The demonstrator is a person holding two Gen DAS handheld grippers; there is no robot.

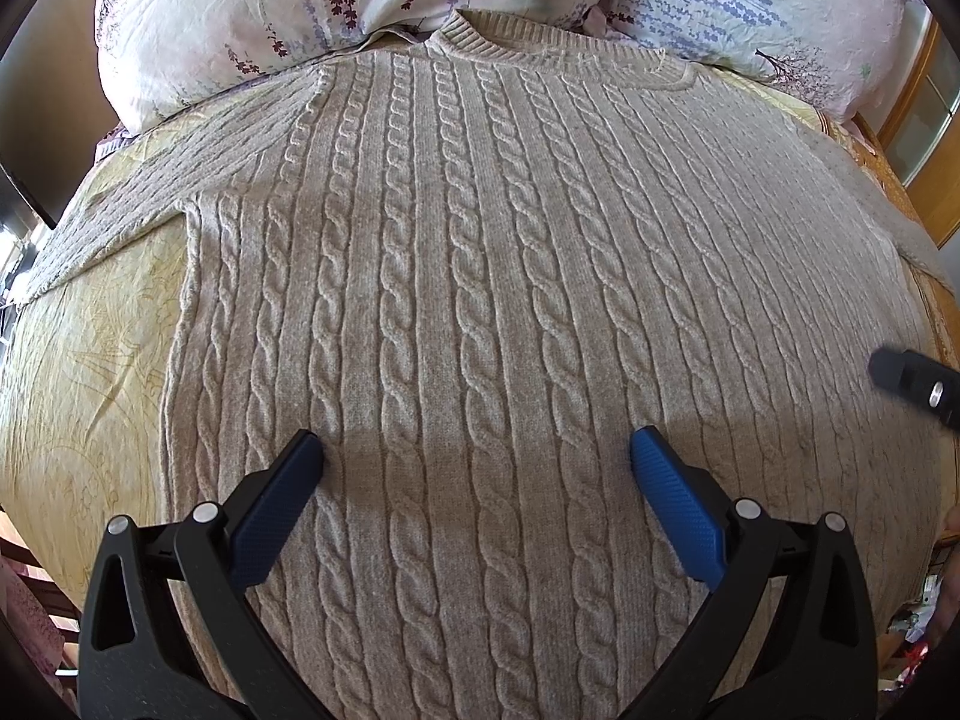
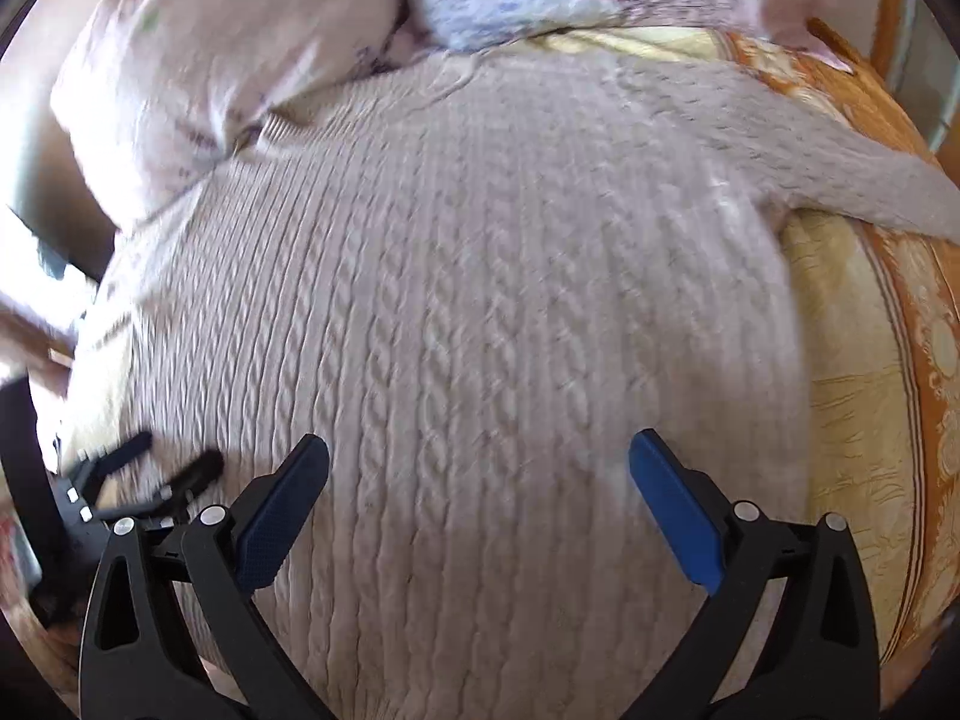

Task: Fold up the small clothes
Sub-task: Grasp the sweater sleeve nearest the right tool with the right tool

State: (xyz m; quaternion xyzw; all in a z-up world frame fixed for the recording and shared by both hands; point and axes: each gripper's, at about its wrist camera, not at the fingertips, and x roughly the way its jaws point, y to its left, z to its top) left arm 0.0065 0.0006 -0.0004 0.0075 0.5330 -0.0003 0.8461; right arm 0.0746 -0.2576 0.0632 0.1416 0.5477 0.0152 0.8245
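Note:
A beige cable-knit sweater (image 1: 480, 252) lies flat on the bed, collar toward the pillows, sleeves spread out to both sides. My left gripper (image 1: 477, 450) is open just above the sweater's lower middle, with nothing between its blue pads. One finger of the right gripper shows at the right edge (image 1: 912, 381). In the right wrist view the sweater (image 2: 480, 300) is blurred by motion, and its right sleeve (image 2: 840, 162) lies across the orange border. The right gripper (image 2: 479, 450) is open over the lower right part of the body. The left gripper (image 2: 156, 474) shows at the lower left.
Two floral pillows (image 1: 336, 6) (image 1: 768, 0) rest against the collar at the head of the bed. A yellow bedsheet (image 1: 90, 360) with an orange patterned border (image 2: 924, 390) covers the bed. Wooden furniture (image 1: 927, 138) stands at the right.

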